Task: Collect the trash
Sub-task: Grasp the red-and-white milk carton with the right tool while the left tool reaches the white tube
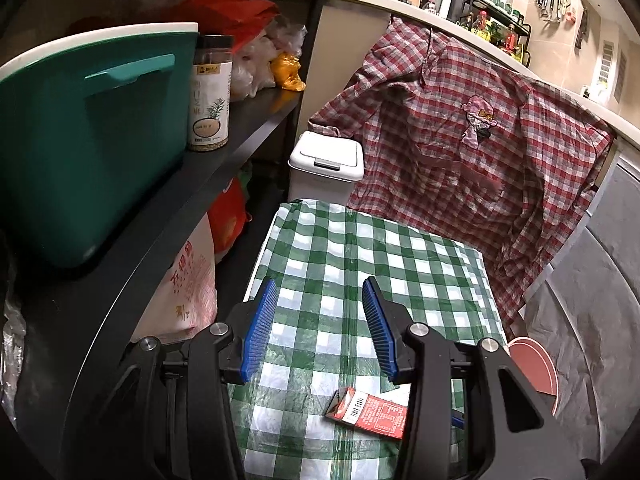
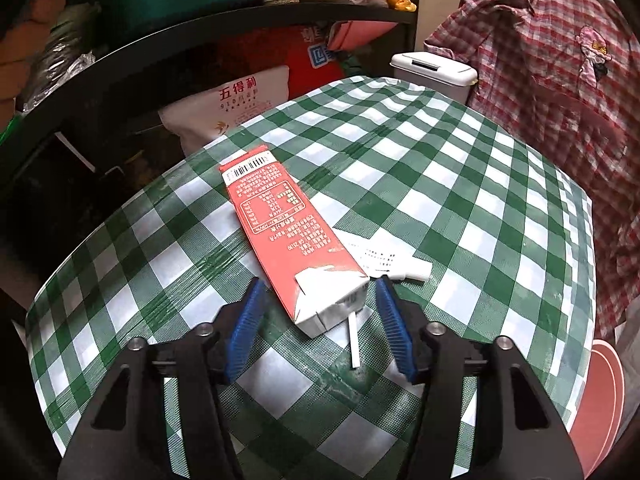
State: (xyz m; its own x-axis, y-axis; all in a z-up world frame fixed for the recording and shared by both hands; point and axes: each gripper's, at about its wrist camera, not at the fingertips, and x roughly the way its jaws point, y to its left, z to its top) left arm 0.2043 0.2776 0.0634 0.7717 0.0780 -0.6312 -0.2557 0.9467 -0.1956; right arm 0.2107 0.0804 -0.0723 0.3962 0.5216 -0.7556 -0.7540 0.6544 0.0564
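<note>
Collection appears to be at its start: nothing is yet in either gripper. The red carton (image 2: 288, 236) lies flat on the checked tablecloth (image 2: 460, 184), its torn white end toward the right gripper (image 2: 320, 316), whose fingers stand spread and empty on either side of that end without clearly touching it. A white straw (image 2: 353, 340) lies below the carton's torn end, at 6 o'clock from it, and a white paper scrap (image 2: 384, 256) lies touching the carton at its 3 o'clock. All three remain to be picked up.

The left gripper (image 1: 320, 320) is released and holds nothing, hovering over bare cloth; the carton sits at its 5 o'clock. A white lidded bin (image 1: 326, 160), lid down, stands beyond the table's far edge at 12 o'clock, the probable destination.

Limitations: the carton's far end is partly masked by the left gripper's finger in that view. Whether the carton holds liquid cannot be told. The bin's interior is hidden.
</note>
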